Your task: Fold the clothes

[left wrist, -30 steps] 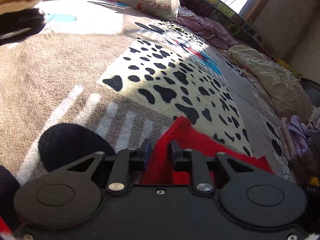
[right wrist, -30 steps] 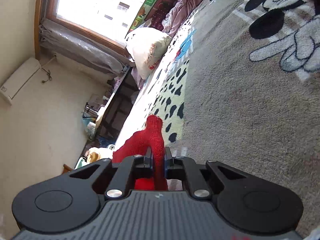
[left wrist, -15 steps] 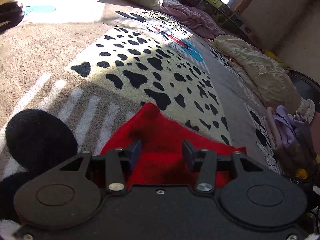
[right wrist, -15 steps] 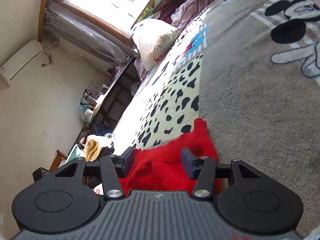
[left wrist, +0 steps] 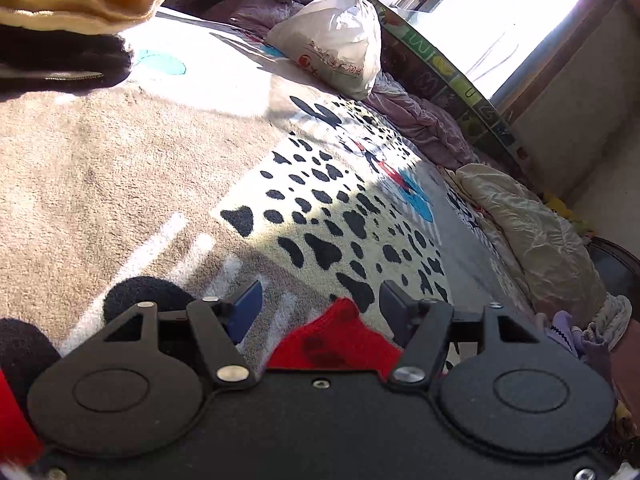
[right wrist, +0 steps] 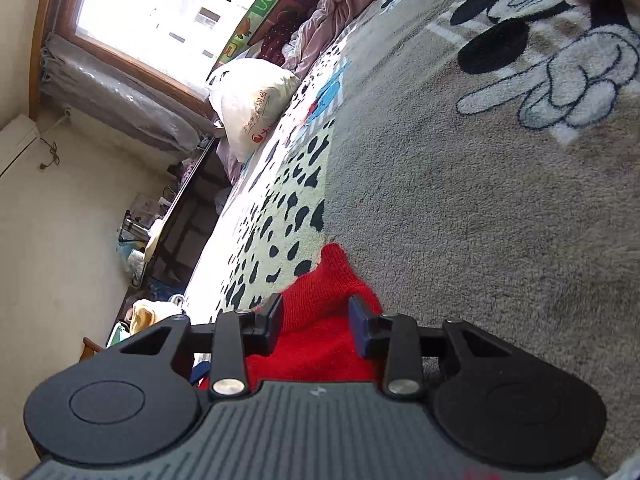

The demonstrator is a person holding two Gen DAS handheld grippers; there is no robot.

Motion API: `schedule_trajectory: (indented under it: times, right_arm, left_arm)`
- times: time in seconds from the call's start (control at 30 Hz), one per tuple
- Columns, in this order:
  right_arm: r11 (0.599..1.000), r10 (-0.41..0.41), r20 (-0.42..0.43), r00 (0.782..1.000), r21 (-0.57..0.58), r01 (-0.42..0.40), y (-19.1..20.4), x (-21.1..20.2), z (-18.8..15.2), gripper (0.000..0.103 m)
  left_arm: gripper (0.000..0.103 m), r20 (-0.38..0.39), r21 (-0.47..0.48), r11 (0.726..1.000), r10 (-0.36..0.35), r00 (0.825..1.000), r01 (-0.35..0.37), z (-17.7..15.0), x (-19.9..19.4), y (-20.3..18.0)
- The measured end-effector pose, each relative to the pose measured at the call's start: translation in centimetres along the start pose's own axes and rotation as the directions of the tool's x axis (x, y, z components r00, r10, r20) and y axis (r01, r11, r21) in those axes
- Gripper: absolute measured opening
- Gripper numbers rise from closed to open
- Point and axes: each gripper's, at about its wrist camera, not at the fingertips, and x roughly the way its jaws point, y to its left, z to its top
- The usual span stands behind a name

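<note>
A red knitted garment (left wrist: pixel 340 340) lies on a cartoon-print fleece blanket (left wrist: pixel 120 184). In the left wrist view its corner pokes up between the jaws of my left gripper (left wrist: pixel 320 304), whose jaws are opening; neither pad touches the cloth. In the right wrist view the same red garment (right wrist: pixel 320 320) spreads under my right gripper (right wrist: pixel 316 316), whose jaws are also opening, with the knit lying loose between the pads. Most of the garment is hidden below both gripper bodies.
A folded yellow and black pile (left wrist: pixel 72 20) sits at the far left. A white plastic bag (left wrist: pixel 336 52) and crumpled pink bedding (left wrist: pixel 424 124) lie by the window. A cream quilt (left wrist: pixel 532 236) and purple clothes (left wrist: pixel 568 332) are on the right. A desk (right wrist: pixel 188 216) stands beside the bed.
Both grippers have let go of the red garment and spread their jaws. The cloth dropped flat onto the blanket. The left gripper has risen and pulled back a little.
</note>
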Motion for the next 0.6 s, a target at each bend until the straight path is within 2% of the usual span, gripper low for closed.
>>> schedule_trajectory:
  times: [0.07,0.17,0.3,0.43,0.5,0.57,0.6]
  right_arm:
    - [0.997,0.0,0.032,0.999,-0.077,0.003,1.5,-1.3,-0.2,0.06]
    - [0.987,0.008,0.052,0.999,-0.16,0.0,3.0,-3.3,-1.1,0.06]
    - [0.956,-0.005,0.048,0.999,-0.294,0.019,5.0,-6.0,-3.5,0.06]
    - [0.87,-0.006,-0.035,0.999,-0.493,-0.012,8.9,-8.3,-9.4,0.06]
    - [0.817,-0.036,-0.069,0.997,-0.576,-0.011,10.3,-9.4,-13.2,0.059]
    - [0.769,-0.066,-0.093,0.993,-0.639,-0.009,11.4,-10.6,-16.6,0.059]
    - [0.744,-0.082,-0.102,0.991,-0.668,-0.008,11.9,-11.1,-18.1,0.059]
  left_arm:
    - [0.064,0.057,-0.022,1.0,0.015,0.998,-0.014,0.6,-2.4,0.8]
    - [0.064,0.157,-0.04,0.998,0.05,0.986,-0.044,1.2,-7.0,2.2]
    - [0.064,0.262,-0.046,0.991,0.134,0.956,-0.126,0.6,-13.1,3.6]
    - [0.064,0.293,0.066,0.979,0.168,0.941,-0.195,-1.4,-17.5,2.8]
    - [0.064,0.26,0.164,0.964,0.164,0.952,-0.211,-3.4,-18.3,1.7]
    - [0.063,0.226,0.302,0.924,0.171,0.959,-0.236,-6.2,-19.0,0.3]
    - [0.059,0.214,0.373,0.894,0.178,0.961,-0.248,-7.7,-19.4,-0.4]
